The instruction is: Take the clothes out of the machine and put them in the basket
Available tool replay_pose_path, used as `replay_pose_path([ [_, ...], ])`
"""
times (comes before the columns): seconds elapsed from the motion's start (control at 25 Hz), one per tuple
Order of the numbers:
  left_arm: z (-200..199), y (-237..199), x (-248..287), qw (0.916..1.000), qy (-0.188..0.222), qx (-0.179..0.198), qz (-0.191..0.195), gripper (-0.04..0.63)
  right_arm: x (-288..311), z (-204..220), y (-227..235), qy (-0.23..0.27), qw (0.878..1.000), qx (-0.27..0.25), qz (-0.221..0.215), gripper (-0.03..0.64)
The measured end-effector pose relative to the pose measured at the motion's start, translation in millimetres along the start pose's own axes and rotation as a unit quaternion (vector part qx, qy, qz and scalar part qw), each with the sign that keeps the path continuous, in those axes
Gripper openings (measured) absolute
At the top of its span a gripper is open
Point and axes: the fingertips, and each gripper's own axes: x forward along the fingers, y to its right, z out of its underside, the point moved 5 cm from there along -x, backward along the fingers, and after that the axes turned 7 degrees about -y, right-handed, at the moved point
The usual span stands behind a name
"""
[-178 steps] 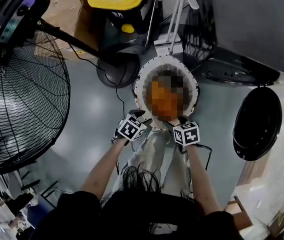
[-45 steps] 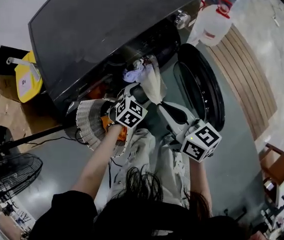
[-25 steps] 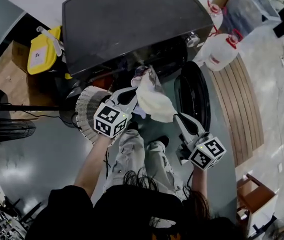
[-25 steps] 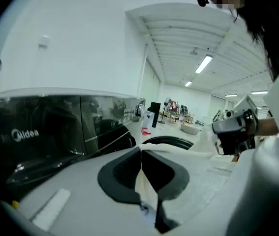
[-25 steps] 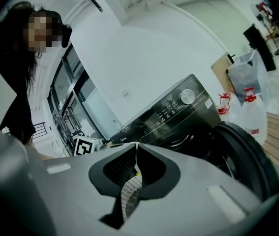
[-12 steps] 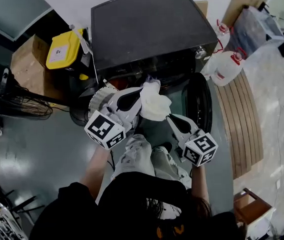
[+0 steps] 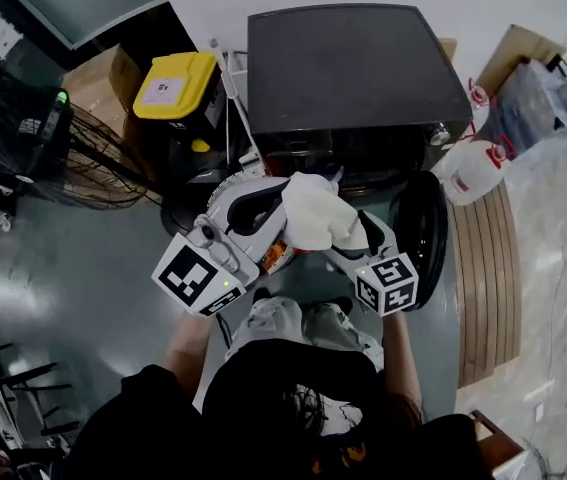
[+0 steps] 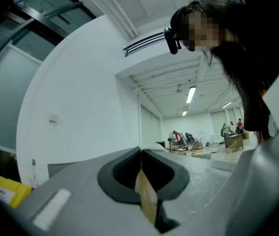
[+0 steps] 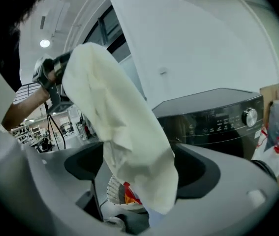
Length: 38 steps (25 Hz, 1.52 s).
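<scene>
A cream cloth (image 7: 318,213) hangs bunched from my left gripper (image 7: 285,200), whose pads are shut on a thin fold of cloth (image 8: 146,200). My right gripper (image 7: 361,233) sits just right of it. Its jaws have just been opening and now stand wide. In the right gripper view the cloth (image 9: 124,127) hangs between them without being pressed. The white basket (image 7: 221,196), with an orange garment (image 9: 129,195) in it, stands on the floor below. Behind stands the dark washing machine (image 7: 358,78), its round door (image 7: 418,233) swung open.
A yellow-lidded bin (image 7: 175,86) and a floor fan (image 7: 83,153) stand left of the machine. White jugs (image 7: 473,168) and a wooden platform (image 7: 483,268) are on its right. The person's knees (image 7: 298,326) are below the grippers.
The left gripper has lifted the cloth up and away from the machine's opening. The right gripper has moved in towards the cloth and its jaws now stand apart.
</scene>
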Motion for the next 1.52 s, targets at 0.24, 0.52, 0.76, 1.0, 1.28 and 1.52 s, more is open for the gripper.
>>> replay_pose_path([
  [0.24,-24.0,-12.9,-68.7,0.9992,0.022,0.025,-0.023,0.005,65.0,9.9,-48.5,-0.053,0.998,-0.022,-0.021,0.354],
  [0.52,4.3,-66.0,-154.5,0.9939,-0.046,0.013,-0.099,0.005,96.7,-14.7,-97.8,0.011,0.994,0.095,-0.047,0.066],
  [0.76,39.7,-103.2,-219.6,0.9862,-0.098,0.003,-0.133,0.005,113.1,-55.9,-147.6,0.071,0.985,0.135,-0.081,0.060],
  [1.0,91.3,-126.2,-249.3,0.9737,-0.172,0.042,-0.143,0.005,120.9,-96.4,-198.8,0.128,0.969,0.160,-0.137,0.060],
  [1.28,124.6,-145.3,-274.3,0.9625,-0.216,0.038,-0.160,0.006,125.0,-133.7,-257.5,0.169,0.938,0.191,-0.234,0.058],
  [1.52,149.6,-152.4,-281.3,0.9628,-0.220,0.010,-0.156,0.006,139.9,-131.0,-270.1,0.168,0.925,0.221,-0.259,0.058],
])
